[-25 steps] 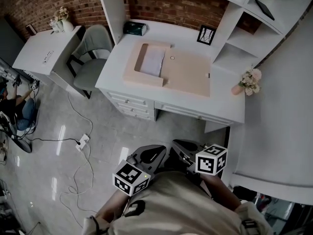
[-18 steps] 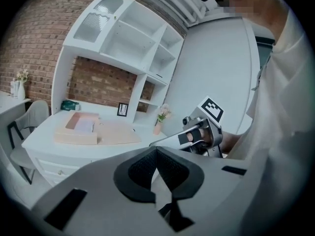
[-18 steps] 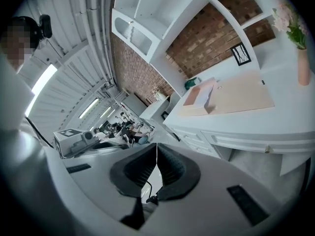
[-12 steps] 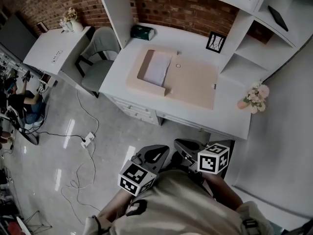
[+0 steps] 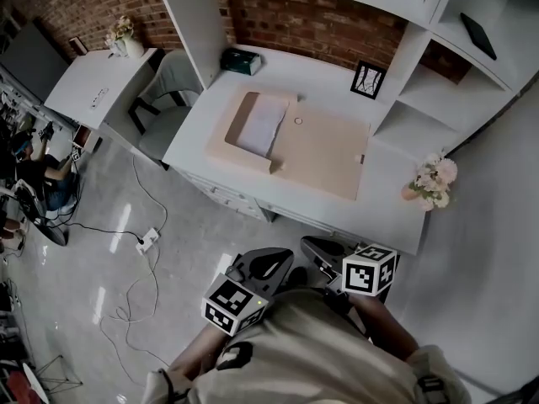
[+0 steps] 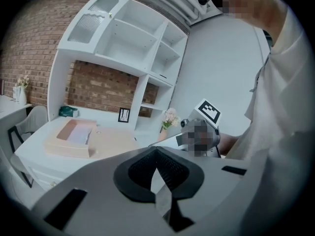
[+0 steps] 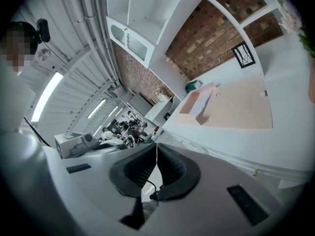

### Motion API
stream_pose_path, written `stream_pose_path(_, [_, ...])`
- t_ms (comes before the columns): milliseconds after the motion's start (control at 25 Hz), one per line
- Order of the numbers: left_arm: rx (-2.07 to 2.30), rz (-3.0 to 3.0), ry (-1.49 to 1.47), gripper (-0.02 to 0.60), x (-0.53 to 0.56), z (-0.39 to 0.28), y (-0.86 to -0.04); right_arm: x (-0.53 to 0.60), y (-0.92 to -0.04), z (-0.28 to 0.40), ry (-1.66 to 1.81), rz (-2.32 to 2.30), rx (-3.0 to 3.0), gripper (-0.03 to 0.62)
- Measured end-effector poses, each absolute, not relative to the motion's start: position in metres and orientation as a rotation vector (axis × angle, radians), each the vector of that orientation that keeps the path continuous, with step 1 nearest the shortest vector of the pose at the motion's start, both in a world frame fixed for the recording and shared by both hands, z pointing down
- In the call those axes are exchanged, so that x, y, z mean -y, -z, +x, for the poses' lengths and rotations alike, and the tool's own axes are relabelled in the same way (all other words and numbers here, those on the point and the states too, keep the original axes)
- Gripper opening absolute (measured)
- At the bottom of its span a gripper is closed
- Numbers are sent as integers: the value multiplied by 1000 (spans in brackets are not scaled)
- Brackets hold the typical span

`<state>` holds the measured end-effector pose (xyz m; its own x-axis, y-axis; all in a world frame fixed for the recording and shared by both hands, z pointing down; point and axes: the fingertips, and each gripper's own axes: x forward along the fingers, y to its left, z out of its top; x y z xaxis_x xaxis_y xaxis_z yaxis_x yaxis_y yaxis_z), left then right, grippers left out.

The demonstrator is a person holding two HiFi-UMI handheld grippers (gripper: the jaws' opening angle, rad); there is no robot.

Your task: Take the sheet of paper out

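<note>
A white sheet of paper (image 5: 263,126) lies flat inside the open tray part of a flat light-brown cardboard box (image 5: 324,150). The box rests on the worktop of a white wooden desk (image 5: 387,194). The tray part is near the worktop's left edge, and the box's lid lies open and flat toward the middle. A small dark green box (image 5: 239,60) stands at the back left corner. A black picture frame (image 5: 365,81) leans at the back edge, near the shelves. A small bunch of pink flowers in a pot (image 5: 431,181) stands by the right edge. A grey chair (image 5: 168,99) is pushed in beside the desk's left side. The left gripper (image 6: 155,148) is closed tight, its two black pads touching, and it holds nothing. The right gripper (image 7: 157,144) is closed tight too, with nothing in it. Both grippers are close to the person's body, over the shiny grey floor (image 5: 194,242), well apart from the desk and the paper.
</note>
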<state>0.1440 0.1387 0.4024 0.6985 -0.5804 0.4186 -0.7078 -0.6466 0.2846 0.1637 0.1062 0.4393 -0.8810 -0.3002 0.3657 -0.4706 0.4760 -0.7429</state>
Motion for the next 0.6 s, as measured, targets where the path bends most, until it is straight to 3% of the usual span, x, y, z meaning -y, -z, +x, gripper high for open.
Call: stream_pose_path(600, [1054, 2454, -499, 17, -126, 148, -404, -91, -443, 158, -1410, 550, 2550, 28])
